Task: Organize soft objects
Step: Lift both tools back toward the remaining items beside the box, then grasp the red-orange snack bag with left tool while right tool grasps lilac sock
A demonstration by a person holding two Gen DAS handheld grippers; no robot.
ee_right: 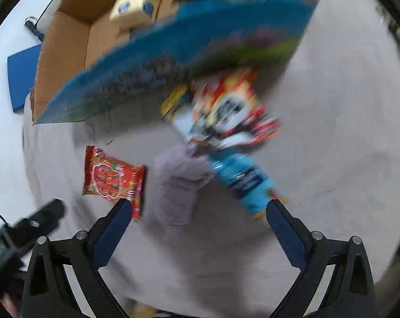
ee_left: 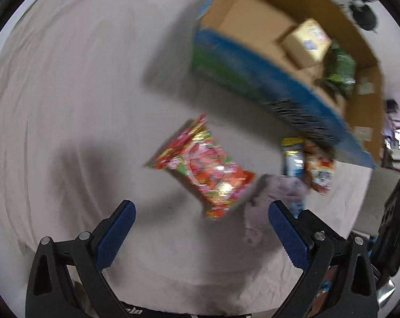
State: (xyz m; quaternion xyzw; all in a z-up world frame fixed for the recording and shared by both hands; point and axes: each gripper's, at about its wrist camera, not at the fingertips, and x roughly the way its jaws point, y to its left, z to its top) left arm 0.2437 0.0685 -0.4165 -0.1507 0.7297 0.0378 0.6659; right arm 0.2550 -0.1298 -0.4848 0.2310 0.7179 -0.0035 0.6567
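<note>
A red snack packet (ee_left: 202, 167) lies on the pale cloth just ahead of my open, empty left gripper (ee_left: 200, 212); it shows at the left in the right wrist view (ee_right: 112, 177). A crumpled lilac cloth (ee_left: 274, 190) lies beside it, also in the right wrist view (ee_right: 178, 182). A blue packet (ee_right: 239, 177) and a red-and-yellow packet (ee_right: 231, 108) lie overlapping ahead of my open, empty right gripper (ee_right: 197, 209). An open cardboard box (ee_left: 274, 61) with blue printed sides stands behind; it also shows in the right wrist view (ee_right: 75, 42).
The box holds a small tan carton (ee_left: 306, 42) and a green packet (ee_left: 340, 71). A blue flat thing (ee_right: 22, 76) lies left of the box. The other gripper's black body (ee_right: 27, 228) is at lower left. Both views are blurred.
</note>
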